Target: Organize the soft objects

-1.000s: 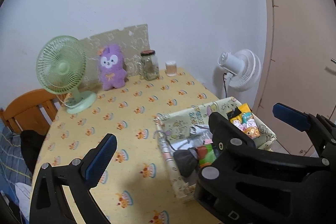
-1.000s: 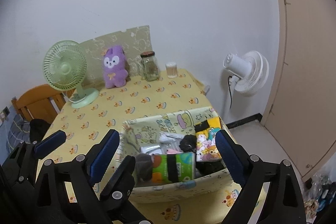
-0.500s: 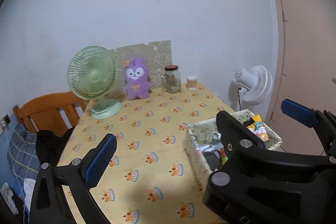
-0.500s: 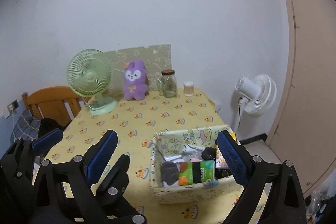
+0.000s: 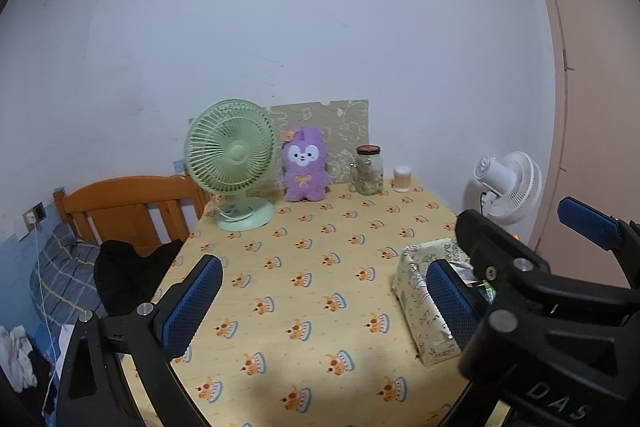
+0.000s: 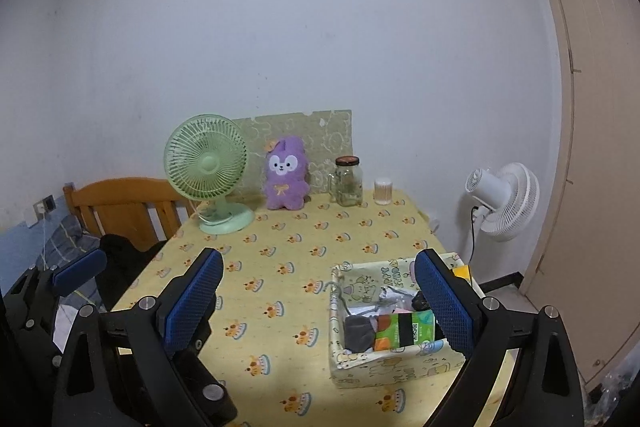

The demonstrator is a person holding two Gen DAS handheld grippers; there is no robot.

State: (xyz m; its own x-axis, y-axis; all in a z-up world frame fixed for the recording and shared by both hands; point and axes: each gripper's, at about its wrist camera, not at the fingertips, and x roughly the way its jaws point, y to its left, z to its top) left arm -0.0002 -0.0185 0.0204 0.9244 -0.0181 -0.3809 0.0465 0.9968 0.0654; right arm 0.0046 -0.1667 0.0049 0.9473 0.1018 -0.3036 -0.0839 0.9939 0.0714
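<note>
A fabric basket (image 6: 384, 367) with cartoon print stands at the table's near right, holding several soft items, among them a green and orange packet (image 6: 404, 329) and a grey piece (image 6: 358, 333). It also shows in the left wrist view (image 5: 420, 311). A purple plush toy (image 6: 285, 174) sits upright at the far edge, also in the left wrist view (image 5: 305, 165). My left gripper (image 5: 322, 301) is open and empty above the table's near left. My right gripper (image 6: 320, 301) is open and empty, held back above the near edge beside the basket.
A green desk fan (image 6: 208, 171), a glass jar (image 6: 349, 181) and a small cup (image 6: 383, 191) stand at the far edge. A white floor fan (image 6: 502, 201) stands right of the table. A wooden chair (image 6: 120, 211) with dark cloth is on the left.
Both grippers have pulled back and up from the basket, so the table and basket look farther away. Both stay open and empty.
</note>
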